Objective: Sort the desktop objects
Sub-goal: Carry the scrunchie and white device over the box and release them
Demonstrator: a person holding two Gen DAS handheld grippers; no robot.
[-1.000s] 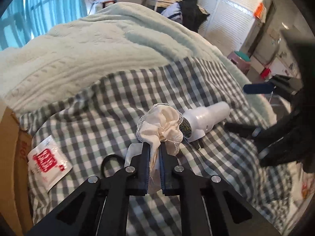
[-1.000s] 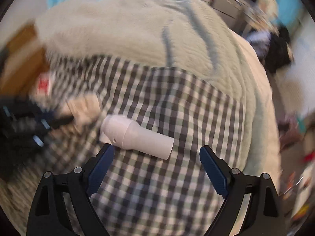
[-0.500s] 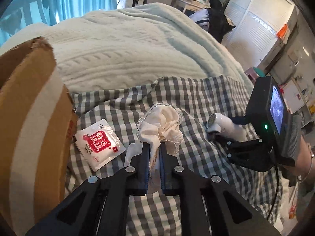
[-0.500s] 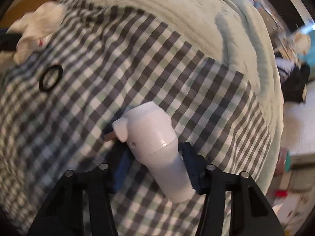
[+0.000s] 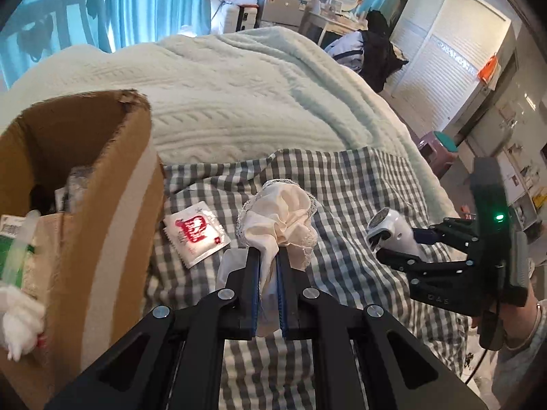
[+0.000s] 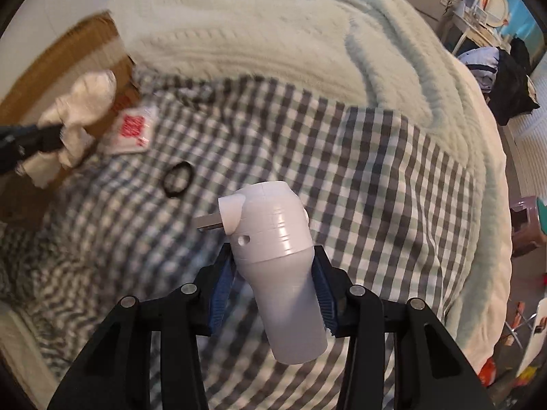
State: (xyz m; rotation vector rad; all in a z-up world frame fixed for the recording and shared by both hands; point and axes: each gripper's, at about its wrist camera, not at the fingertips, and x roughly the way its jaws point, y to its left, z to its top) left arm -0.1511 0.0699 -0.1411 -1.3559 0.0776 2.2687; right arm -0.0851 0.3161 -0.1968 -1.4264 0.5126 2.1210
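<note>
My left gripper [image 5: 266, 251] is shut on a cream lace-edged scrunchie [image 5: 283, 212], held above the checked cloth [image 5: 359, 188] beside an open cardboard box [image 5: 112, 205]. In the right wrist view the scrunchie [image 6: 85, 102] hangs in front of the box [image 6: 61, 65]. My right gripper [image 6: 271, 266] has its jaws closing on a white plug-in device [image 6: 273, 225] with a metal prong; the pads press its sides and it hangs clear of the cloth. From the left wrist view, that device [image 5: 393, 230] sits in the right gripper [image 5: 407, 244] at the right.
A white sachet with red print [image 5: 195, 234] and a black hair tie [image 6: 177, 179] lie on the checked cloth. The box holds several items. A pale green knitted blanket [image 5: 239, 95] covers the bed behind. The bed edge drops off at the right.
My right gripper closed around the white device and lifted it off the cloth. My left gripper carried the scrunchie up and leftward, bringing the box into view.
</note>
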